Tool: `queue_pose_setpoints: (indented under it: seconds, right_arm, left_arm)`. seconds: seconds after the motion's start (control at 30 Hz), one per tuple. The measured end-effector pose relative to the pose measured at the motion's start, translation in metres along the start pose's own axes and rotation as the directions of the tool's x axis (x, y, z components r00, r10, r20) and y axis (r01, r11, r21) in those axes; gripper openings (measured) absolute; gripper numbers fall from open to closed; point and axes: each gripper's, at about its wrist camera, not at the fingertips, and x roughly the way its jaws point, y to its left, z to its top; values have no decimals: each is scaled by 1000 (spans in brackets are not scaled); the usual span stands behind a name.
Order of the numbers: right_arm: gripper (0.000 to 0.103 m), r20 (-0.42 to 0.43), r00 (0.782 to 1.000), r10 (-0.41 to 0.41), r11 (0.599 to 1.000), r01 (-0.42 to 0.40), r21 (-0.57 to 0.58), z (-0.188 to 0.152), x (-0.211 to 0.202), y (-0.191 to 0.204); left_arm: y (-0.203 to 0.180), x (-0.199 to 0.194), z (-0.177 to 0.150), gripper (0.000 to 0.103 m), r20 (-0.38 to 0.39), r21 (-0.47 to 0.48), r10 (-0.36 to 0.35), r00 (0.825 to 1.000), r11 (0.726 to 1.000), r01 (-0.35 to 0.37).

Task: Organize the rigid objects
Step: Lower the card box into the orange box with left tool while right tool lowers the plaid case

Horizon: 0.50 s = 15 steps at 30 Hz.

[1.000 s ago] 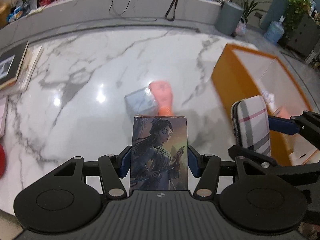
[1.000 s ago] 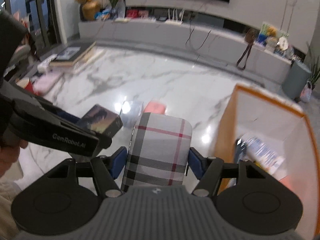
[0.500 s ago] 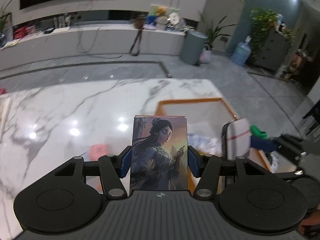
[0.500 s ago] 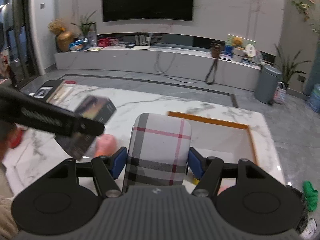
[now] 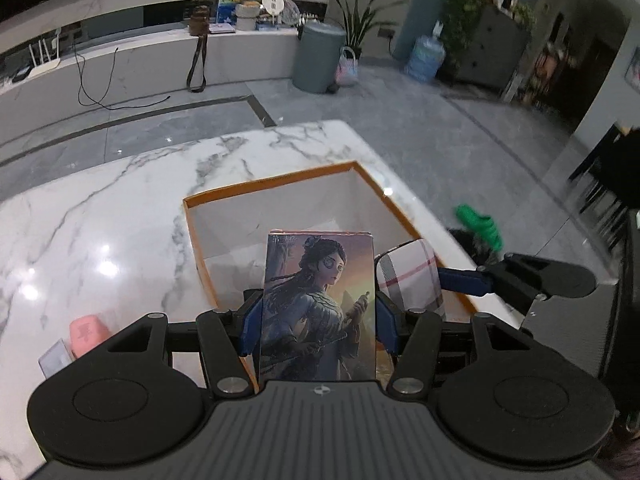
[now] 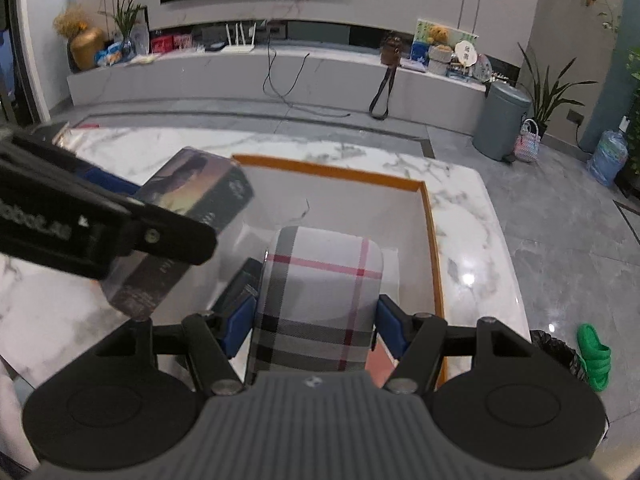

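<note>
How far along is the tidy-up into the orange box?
Done: little shows; something pinkish lies in the orange-rimmed box, mostly hidden. In hand: the left tongs clamp an illustrated character box, the right tongs a plaid case, both above the box and unreleased. Left: a pink item and a pale box remain on the marble table.

White marble table [image 5: 120,216] with grey veining, glossy, dotted with light reflections. On it, toward the far right corner: open orange-rimmed box [image 5: 272,184] with white inner walls, resting flat. Near the front left edge: pink block [image 5: 89,330], touching a pale card-like item [image 5: 54,362] just beside it. Far left end, right wrist view: stacked books [image 6: 66,134], partly hidden.
</note>
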Motion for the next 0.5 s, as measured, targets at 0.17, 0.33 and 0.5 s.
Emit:
queue_pose_setpoints:
  seconds: [0.17, 0.33, 0.5]
  right_arm:
    - [65, -37, 999, 4, 1000, -5, -25, 4, 28, -5]
    - [65, -52, 999, 0, 1000, -2, -28, 11, 51, -12]
    - [65, -65, 998, -5, 1000, 3, -31, 15, 68, -13]
  left_arm:
    - [-13, 36, 16, 65, -40, 133, 128, 991, 984, -121]
    - [-21, 69, 25, 65, -50, 244, 234, 971, 946, -215]
    - [-17, 102, 25, 65, -61, 270, 292, 955, 925, -265]
